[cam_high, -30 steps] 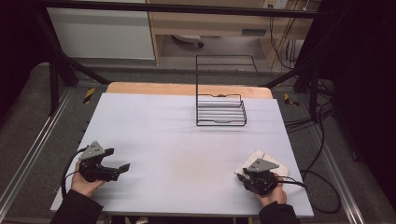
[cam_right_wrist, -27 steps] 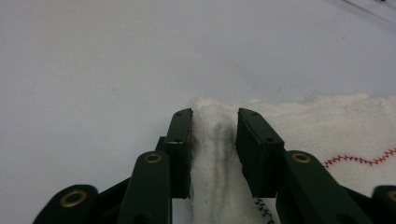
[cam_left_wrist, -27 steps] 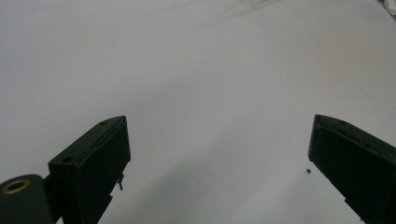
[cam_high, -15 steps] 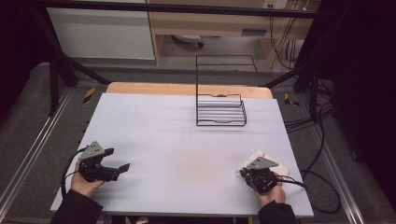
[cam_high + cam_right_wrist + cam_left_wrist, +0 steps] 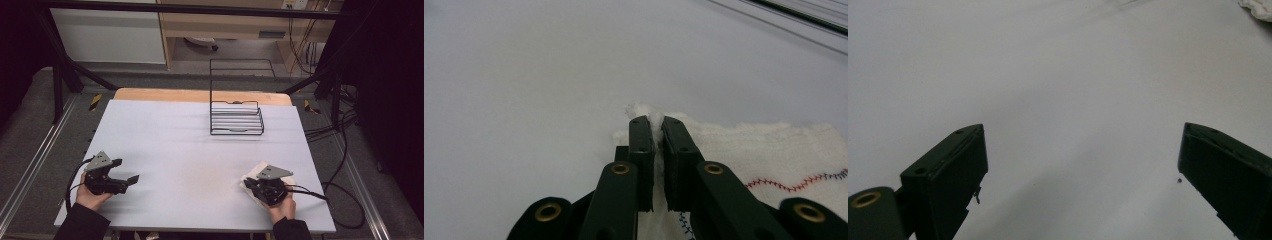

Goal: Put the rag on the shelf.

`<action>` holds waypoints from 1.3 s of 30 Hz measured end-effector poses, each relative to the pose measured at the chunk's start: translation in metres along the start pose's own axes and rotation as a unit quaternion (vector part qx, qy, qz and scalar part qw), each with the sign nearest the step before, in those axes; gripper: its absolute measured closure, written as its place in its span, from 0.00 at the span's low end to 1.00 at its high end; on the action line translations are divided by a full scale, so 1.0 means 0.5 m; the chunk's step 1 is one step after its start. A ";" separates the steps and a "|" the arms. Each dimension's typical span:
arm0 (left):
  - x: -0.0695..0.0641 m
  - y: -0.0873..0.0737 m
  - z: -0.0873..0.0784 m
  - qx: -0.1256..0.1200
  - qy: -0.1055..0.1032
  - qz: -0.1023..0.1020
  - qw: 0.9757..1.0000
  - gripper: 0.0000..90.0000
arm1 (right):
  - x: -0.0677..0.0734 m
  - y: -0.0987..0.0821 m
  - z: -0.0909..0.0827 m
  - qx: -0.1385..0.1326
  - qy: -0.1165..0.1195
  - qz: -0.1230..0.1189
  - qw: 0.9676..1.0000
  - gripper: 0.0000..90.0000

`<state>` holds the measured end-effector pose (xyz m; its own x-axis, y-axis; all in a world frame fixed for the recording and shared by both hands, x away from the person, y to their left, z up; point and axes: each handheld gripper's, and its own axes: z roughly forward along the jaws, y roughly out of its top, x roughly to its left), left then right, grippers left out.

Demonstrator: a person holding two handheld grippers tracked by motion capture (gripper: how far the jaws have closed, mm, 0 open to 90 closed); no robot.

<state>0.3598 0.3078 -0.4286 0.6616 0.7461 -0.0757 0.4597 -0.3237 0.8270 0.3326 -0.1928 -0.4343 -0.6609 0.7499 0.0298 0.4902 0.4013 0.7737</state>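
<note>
A white cloth (image 5: 774, 150) with red and blue stitching lies on the white table (image 5: 190, 150) near its front right corner. My right gripper (image 5: 655, 120) is shut on the cloth's near edge, and a small tuft of fabric sticks up between the jaw tips. In the high view the right gripper (image 5: 248, 183) lies low over the cloth (image 5: 256, 171), held by a hand. At the front left, my left gripper (image 5: 125, 171) rests open in the other hand. Its jaws (image 5: 1080, 132) stand wide apart over bare table, with the cloth (image 5: 1258, 7) far off.
A black wire rack (image 5: 236, 120) with a tall upright back frame stands at the back of the table, right of centre. Cables trail off the table's right edge. A wooden strip runs along the far edge.
The right gripper has shifted slightly left over the cloth. The left gripper has stayed put.
</note>
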 end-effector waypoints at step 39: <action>0.000 0.000 0.002 0.006 0.001 0.004 1.000 0.06 | -0.148 0.033 0.079 0.041 -0.022 0.060 0.997 0.71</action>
<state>0.3603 0.3072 -0.4292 0.6638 0.7448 -0.0684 0.4618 -0.3362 0.8208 0.4118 -0.2210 -0.4488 -0.5698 0.8170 0.0890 0.6098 0.3477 0.7123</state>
